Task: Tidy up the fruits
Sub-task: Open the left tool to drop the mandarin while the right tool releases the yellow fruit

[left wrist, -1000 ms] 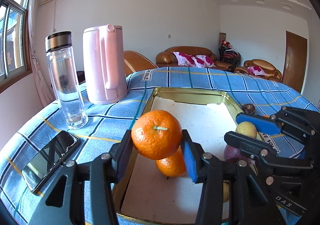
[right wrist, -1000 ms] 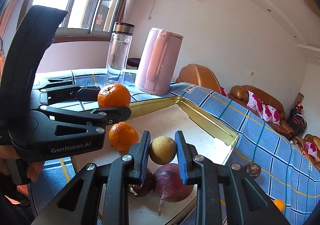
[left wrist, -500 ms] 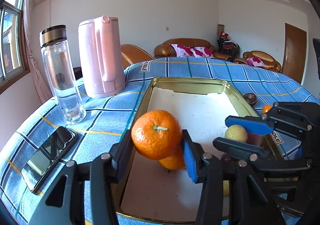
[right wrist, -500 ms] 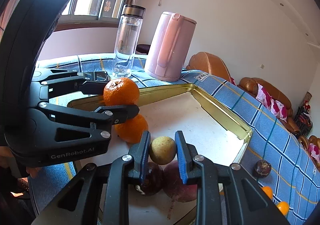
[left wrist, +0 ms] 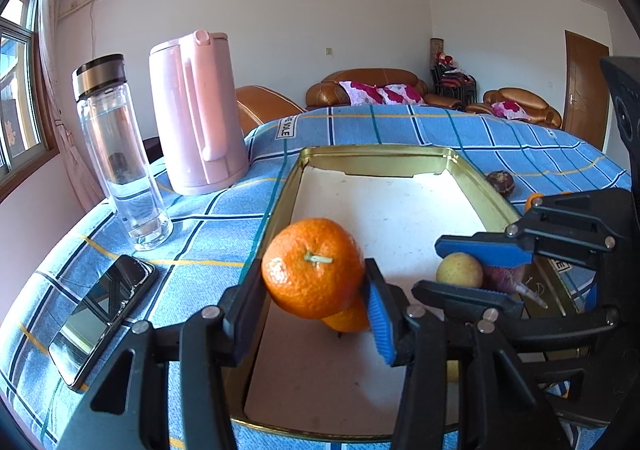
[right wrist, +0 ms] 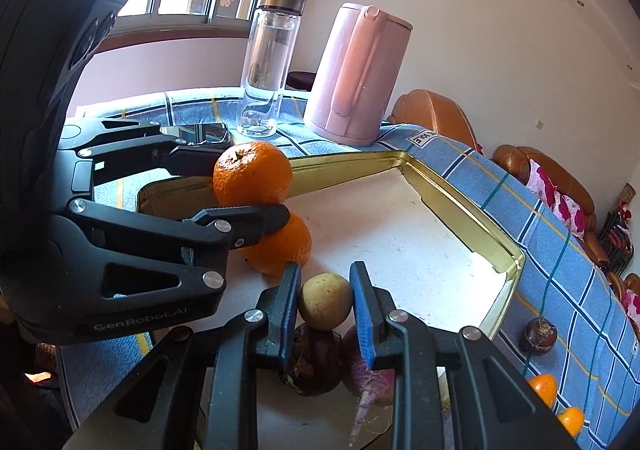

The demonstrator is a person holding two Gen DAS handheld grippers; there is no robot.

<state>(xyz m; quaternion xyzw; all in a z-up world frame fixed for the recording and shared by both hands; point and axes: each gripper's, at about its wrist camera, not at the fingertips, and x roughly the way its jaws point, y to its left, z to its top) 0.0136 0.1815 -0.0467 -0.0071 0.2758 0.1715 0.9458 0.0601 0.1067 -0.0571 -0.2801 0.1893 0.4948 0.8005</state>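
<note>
- Left claw [left wrist: 314, 292] is squeezing a big orange [left wrist: 313, 268] between its 2 fingers and holding it up above the near left side of the gold tray [left wrist: 376, 157].
- Right claw [right wrist: 325, 302] is squeezing a small yellow-brown fruit [right wrist: 325, 301] and holds it over the near end of the tray.
- 1 more orange, the second orange [right wrist: 285, 250], sits on the white tray floor, right under the held one.
- 1 dark round fruit [right wrist: 310, 364] and a purple root [right wrist: 370, 376] lie in the tray under the right claw.
- On the blue checked cloth [left wrist: 400, 126] stand a pink kettle [left wrist: 196, 112] and a clear bottle [left wrist: 116, 154], with a phone [left wrist: 100, 314] lying nearby.
- Outside the tray, on the cloth, sit 1 dark fruit [right wrist: 540, 335] and 2 small oranges [right wrist: 554, 402].
</note>
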